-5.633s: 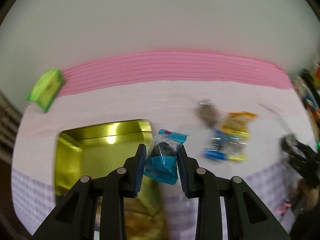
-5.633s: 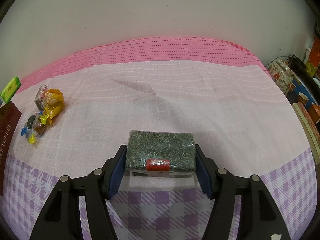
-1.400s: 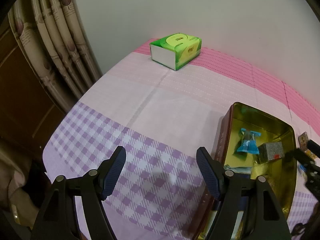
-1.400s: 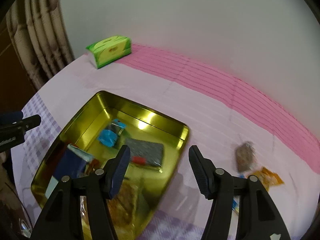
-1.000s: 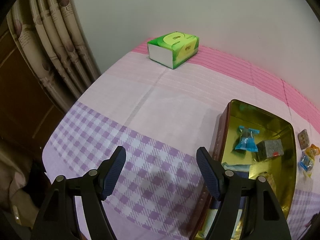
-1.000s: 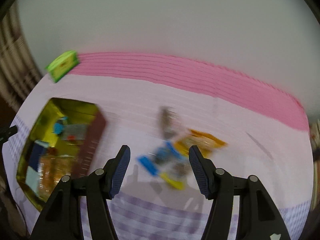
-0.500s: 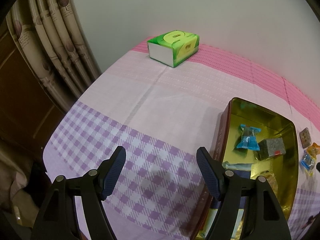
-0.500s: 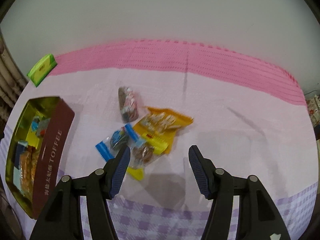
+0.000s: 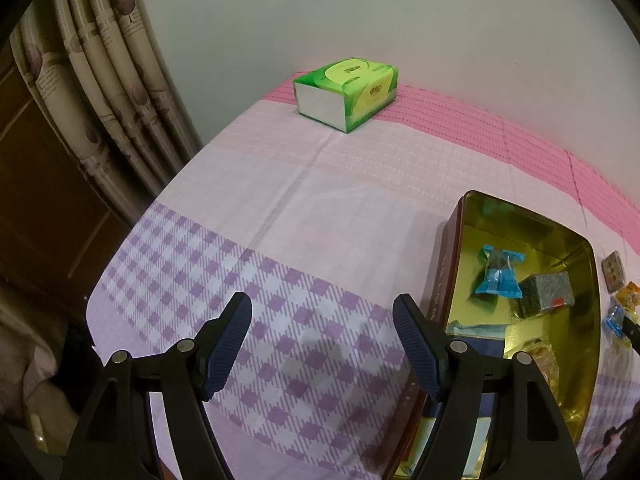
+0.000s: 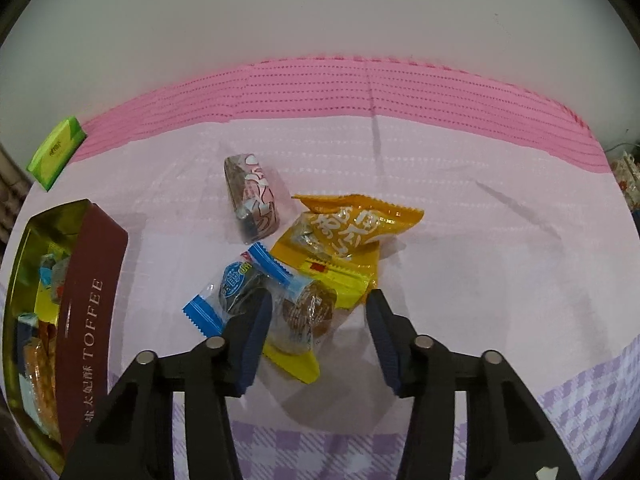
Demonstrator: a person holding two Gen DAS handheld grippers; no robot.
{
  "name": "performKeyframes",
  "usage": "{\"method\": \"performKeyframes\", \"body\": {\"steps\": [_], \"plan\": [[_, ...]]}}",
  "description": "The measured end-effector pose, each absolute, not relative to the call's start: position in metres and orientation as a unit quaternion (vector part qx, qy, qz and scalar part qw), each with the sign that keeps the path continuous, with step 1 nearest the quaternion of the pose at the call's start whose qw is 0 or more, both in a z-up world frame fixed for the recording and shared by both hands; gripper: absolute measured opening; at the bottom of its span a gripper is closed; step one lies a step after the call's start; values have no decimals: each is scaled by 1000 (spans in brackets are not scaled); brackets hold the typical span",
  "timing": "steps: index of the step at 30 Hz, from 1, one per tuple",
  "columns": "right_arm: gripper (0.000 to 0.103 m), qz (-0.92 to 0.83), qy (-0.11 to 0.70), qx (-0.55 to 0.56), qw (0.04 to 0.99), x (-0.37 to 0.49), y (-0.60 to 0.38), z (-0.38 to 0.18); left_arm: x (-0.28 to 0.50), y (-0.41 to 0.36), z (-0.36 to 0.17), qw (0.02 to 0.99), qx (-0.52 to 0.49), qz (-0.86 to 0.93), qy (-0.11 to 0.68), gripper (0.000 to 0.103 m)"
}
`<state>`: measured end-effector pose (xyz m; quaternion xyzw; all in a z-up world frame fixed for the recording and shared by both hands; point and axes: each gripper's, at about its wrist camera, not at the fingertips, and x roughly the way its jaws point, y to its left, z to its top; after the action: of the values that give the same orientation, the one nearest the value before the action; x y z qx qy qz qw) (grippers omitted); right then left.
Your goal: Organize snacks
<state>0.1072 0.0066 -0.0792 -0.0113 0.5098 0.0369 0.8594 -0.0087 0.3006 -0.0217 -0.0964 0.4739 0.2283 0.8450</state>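
A brown toffee tin (image 10: 90, 312) with a gold inside holds several snacks; in the left wrist view (image 9: 516, 216) a blue wrapper (image 9: 500, 276) and a grey block (image 9: 546, 294) lie in it. My right gripper (image 10: 318, 320) is open just above a yellow-ended cookie packet (image 10: 306, 314). Beside it lie a blue-ended packet (image 10: 234, 284), an orange bag (image 10: 348, 232) and a pink-white packet (image 10: 250, 194). My left gripper (image 9: 322, 330) is open and empty over the checked cloth left of the tin.
A green tissue box (image 9: 346, 92) stands at the far left by the wall, also in the right wrist view (image 10: 56, 152). Curtains (image 9: 104, 80) hang past the table's left edge. A pink and purple cloth (image 10: 480, 240) covers the table.
My right gripper has left the tin, swung right to the snack pile and come down close over the cookie packet. My left gripper has stayed almost still, open.
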Motion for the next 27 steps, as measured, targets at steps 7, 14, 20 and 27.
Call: {"method": "performKeyframes", "body": {"steps": [7, 14, 20, 27], "plan": [[33, 45, 495, -41, 867, 100, 0, -81, -7, 297, -24, 849, -82, 219, 475, 74], [30, 61, 482, -48, 873, 101, -3, -87, -9, 279, -5, 874, -70, 199, 437, 74], [28, 81, 472, -55, 876, 96, -10, -87, -3, 245, 6, 884, -65, 159, 434, 74], [28, 68, 459, -54, 884, 90, -32, -82, 14, 187, 6, 884, -41, 100, 454, 74]]}}
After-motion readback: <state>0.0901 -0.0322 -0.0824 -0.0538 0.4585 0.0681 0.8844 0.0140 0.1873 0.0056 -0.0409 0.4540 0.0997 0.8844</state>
